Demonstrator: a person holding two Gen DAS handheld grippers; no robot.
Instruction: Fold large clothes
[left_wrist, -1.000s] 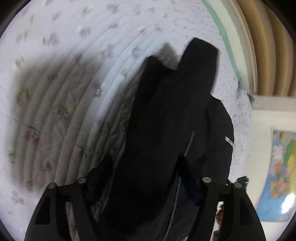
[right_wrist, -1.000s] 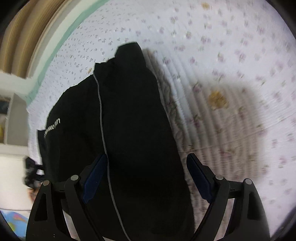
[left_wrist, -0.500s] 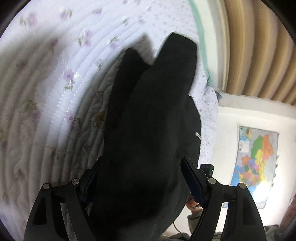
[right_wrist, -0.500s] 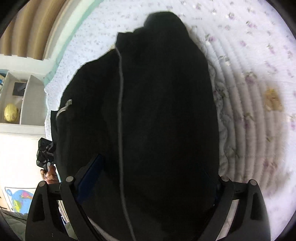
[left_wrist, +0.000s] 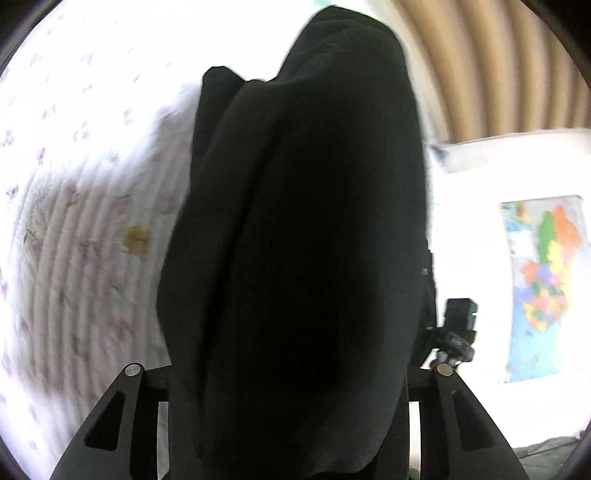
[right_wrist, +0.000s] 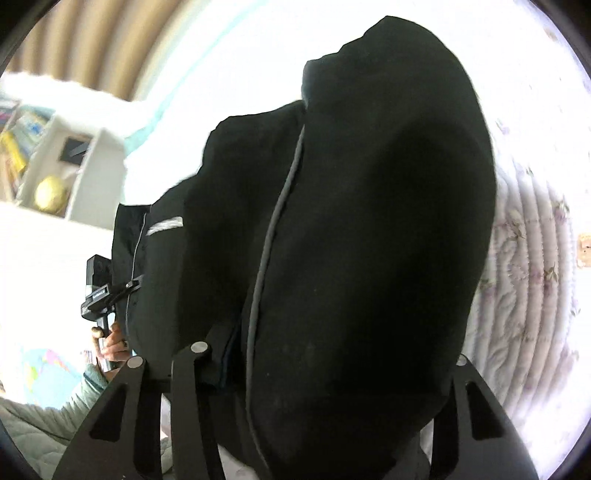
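You have the black jacket (left_wrist: 303, 240) lifted off the quilted bed (left_wrist: 74, 221), draped over both the left hand-held gripper (left_wrist: 291, 376) and right hand-held gripper (right_wrist: 332, 369), whose grip I cannot tell beneath cloth, so by my judgement nearly all folding remains.

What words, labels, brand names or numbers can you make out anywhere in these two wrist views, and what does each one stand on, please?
No text here can be read with confidence.
Pale printed strip on the black fabric jacket: blurred, unreadable.
Small white mark at the jacket's edge, left wrist view: too small.
White lettering on the left gripper, right wrist view: too small.
Colourful wall map: no legible labels.
Book spines on the white shelf unit: blurred.
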